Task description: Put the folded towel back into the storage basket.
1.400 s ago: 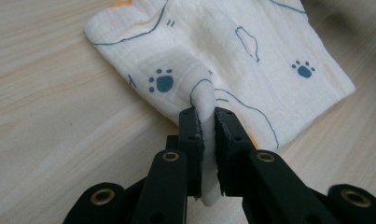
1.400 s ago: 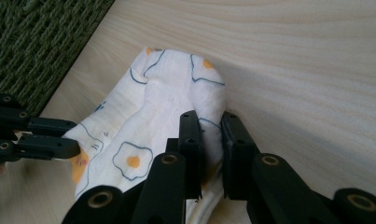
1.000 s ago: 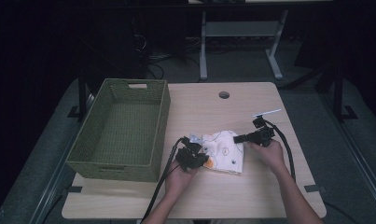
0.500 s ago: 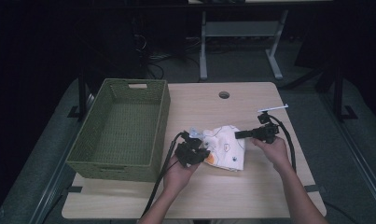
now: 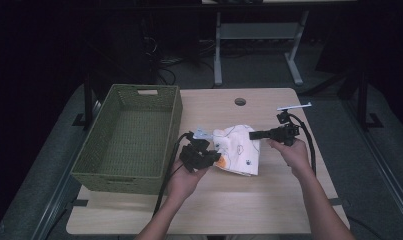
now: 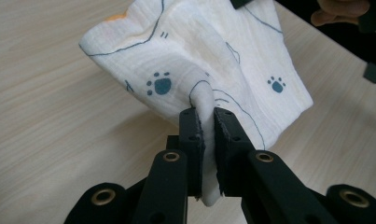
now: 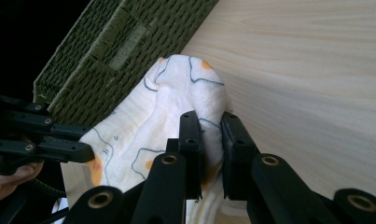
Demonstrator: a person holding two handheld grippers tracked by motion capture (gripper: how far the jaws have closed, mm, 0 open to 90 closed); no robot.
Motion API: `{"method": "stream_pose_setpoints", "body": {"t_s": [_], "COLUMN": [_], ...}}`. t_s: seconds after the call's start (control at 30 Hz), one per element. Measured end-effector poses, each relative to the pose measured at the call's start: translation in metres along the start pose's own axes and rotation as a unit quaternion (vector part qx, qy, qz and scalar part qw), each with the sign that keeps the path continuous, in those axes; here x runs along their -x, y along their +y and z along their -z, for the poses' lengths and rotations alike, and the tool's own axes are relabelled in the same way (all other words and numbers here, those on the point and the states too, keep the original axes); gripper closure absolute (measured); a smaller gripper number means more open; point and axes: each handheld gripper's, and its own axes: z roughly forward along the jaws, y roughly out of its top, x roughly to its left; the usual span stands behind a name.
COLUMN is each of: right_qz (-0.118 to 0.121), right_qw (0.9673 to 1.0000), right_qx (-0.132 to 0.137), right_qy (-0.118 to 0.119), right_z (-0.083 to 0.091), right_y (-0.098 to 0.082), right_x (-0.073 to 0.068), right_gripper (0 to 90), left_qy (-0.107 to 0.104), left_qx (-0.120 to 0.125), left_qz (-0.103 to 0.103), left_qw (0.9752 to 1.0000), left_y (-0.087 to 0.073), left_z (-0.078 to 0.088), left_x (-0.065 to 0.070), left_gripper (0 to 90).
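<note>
Paw-print cloth [image 5: 237, 149] is hanging mid-counter beside the wicker basket [image 5: 130, 137], left gripper [image 6: 205, 122] and right gripper [image 7: 209, 126] each clamping a fold. Probably folding it; next they're needing matched corners.

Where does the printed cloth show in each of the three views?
High view: cloth at table centre, right of the basket, between both tongs.
Left gripper view: cloth upper centre, a fold pinched in the jaws.
Right gripper view: cloth centre-left, clamped in the jaws, basket behind.
Shared landmark: the wooden table.
</note>
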Motion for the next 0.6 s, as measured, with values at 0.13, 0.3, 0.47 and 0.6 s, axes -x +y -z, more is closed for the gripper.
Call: {"method": "stream_pose_setpoints", "body": {"t_s": [0.13,0.3,0.47,0.6], "right_qz": [-0.001,0.004,0.009,0.014], "right_qw": [1.0000,0.9999,0.9997,0.9997], "right_qx": [0.003,0.007,0.009,0.010], "right_qy": [0.007,0.015,0.019,0.019], "right_z": [0.000,-0.002,-0.004,-0.005], "right_y": [0.007,0.017,0.027,0.035], "right_x": [-0.009,-0.022,-0.035,-0.045], "right_gripper": [80.1,80.1,80.1,80.1], "left_qy": [-0.001,-0.001,0.001,0.002], "left_qx": [0.007,0.014,0.019,0.021], "left_qz": [0.001,0.001,-0.001,0.000], "left_qw": [1.0000,0.9999,0.9998,0.9998], "left_y": [0.004,0.009,0.014,0.017], "left_z": [0.013,0.031,0.048,0.057], "left_x": [-0.004,-0.010,-0.018,-0.024], "left_gripper": [82.6,82.6,82.6,82.6]}}
